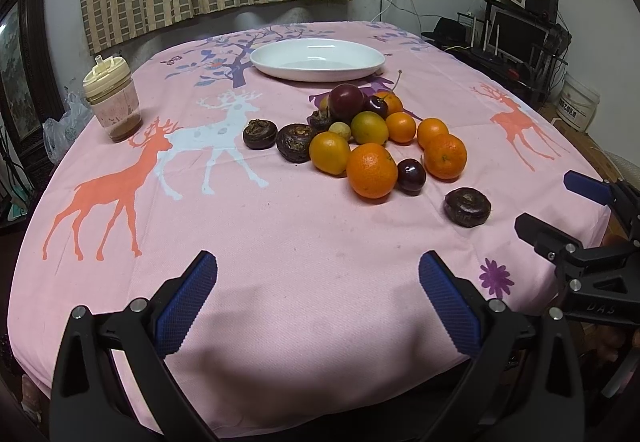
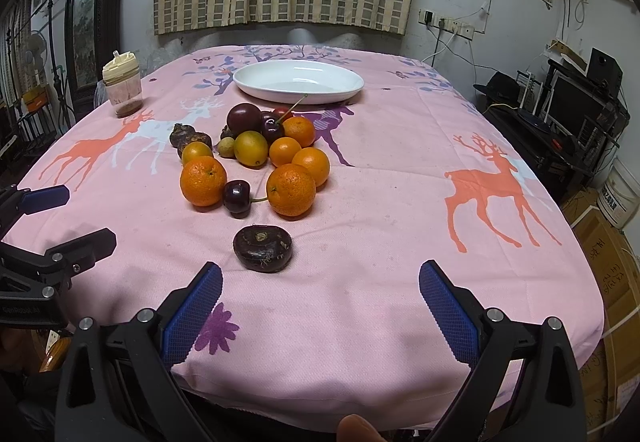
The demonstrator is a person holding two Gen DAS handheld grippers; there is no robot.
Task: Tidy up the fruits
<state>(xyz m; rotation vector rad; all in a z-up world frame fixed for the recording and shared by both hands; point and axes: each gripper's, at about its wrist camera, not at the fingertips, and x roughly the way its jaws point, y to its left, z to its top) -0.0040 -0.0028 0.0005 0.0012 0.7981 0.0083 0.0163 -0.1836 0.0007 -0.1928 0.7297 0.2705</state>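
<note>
- Two grippers, both at the near edge of the tabletop (image 1: 280, 234): left gripper (image 1: 318, 298) with jaws spread wide and nothing between them; right gripper (image 2: 320, 302) likewise wide apart and empty.
- Fruit pile (image 2: 256, 153), loose on the pink deer-print cloth, mid-tabletop, just in front of the white plate (image 2: 298, 81); plate holds nothing.
- Oranges, several, firm and round with pebbled skin; nearest two (image 2: 203, 181) and (image 2: 291, 189) flank a dark cherry (image 2: 237, 198). Judged easy to hold across the widest part, though apt to roll.
- Cherries: small, glossy, soft; likely slippery and easily bruised. Light squeeze on the body advised; stems too thin to rely on.
- Water chestnuts, dark and flattened; one (image 2: 263, 248) lies apart from the pile, just ahead of the right gripper. Hard, rough-skinned; take across the flat sides.
- Purple round fruit (image 2: 244, 118) and yellow-green fruit (image 2: 251, 148), at the pile's centre; smooth skins, probably moderate weight.
- Lidded cup (image 1: 112, 101), far left, well apart from the fruit.
- Status, as judged: sorting not yet begun.
</note>
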